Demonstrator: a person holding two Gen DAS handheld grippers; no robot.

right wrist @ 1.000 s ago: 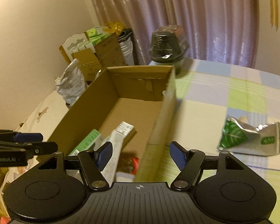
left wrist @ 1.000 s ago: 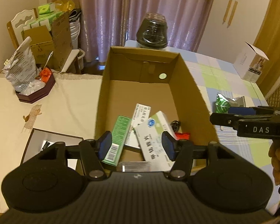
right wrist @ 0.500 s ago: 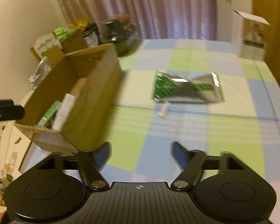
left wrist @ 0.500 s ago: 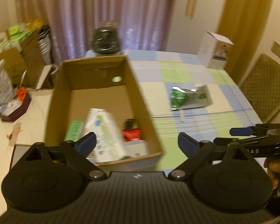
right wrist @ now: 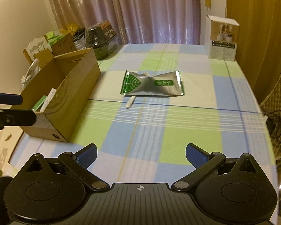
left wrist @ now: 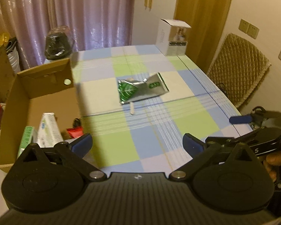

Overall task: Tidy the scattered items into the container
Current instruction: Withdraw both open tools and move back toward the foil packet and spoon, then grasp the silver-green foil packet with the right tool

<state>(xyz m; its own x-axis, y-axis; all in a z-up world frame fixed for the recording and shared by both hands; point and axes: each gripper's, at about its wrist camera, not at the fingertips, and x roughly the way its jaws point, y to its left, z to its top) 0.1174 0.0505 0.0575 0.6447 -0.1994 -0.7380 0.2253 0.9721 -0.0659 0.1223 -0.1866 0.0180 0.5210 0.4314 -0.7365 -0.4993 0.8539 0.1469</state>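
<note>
Pouch of silver-green foil lies mid-table, beyond the cardboard box; left gripper spreading, right gripper wide, both empty. Best pinched by its flat edge.

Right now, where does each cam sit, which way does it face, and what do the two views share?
Left wrist: on the left gripper, jaws opening and empty, angled down across the checked tablecloth; cardboard box at left, right gripper and fingers at right.
Right wrist: on the right gripper, jaws open and empty, same downward angle; left gripper at left edge.
Shared: foil pouch, cardboard box, white carton.
</note>
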